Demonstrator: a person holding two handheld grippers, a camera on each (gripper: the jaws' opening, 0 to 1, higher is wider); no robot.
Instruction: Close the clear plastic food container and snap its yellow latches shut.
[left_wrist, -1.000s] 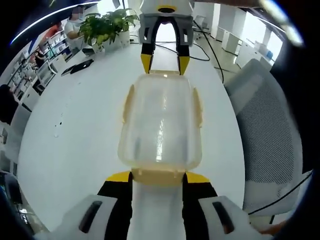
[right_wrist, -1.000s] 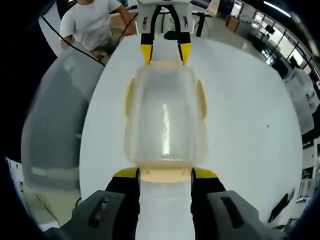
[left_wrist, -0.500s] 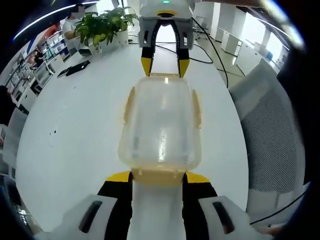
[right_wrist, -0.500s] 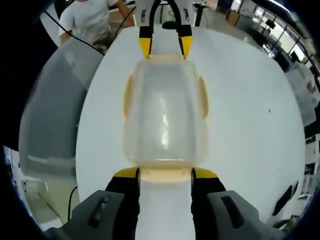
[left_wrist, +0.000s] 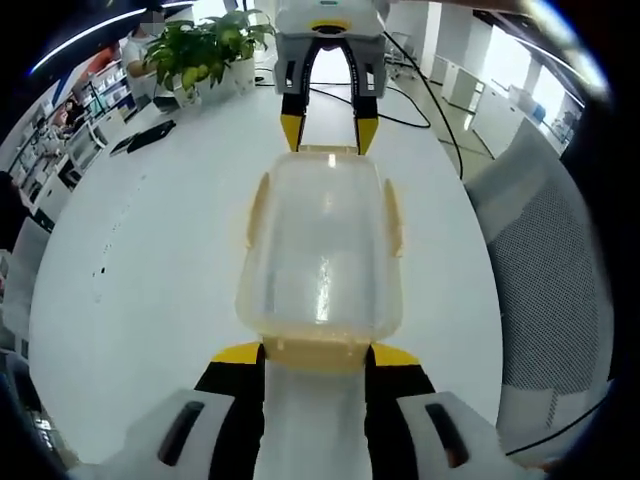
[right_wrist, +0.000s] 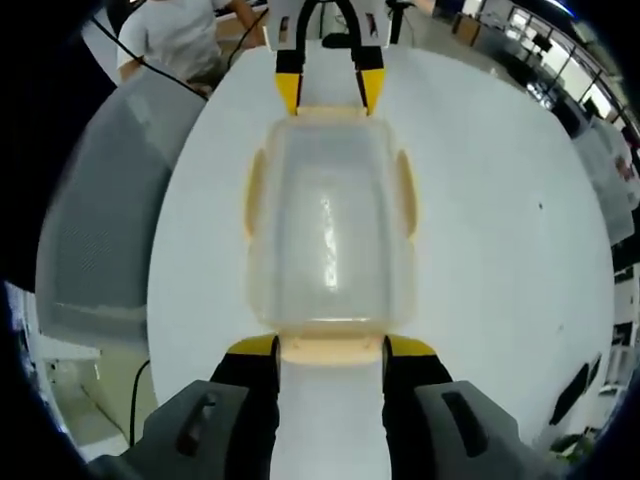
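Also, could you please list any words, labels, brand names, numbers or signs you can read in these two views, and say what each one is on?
No text can be read in either view.
The clear plastic food container and its yellow latches carry no visible label or brand.
The left gripper and right gripper show no markings.
Anything on the background shelves is too small and blurred to read.

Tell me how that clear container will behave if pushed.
The clear container looks empty, so probably light and apt to slide on the smooth white table. Its low, wide shape suggests it will not tip. The thin walls may flex slightly.
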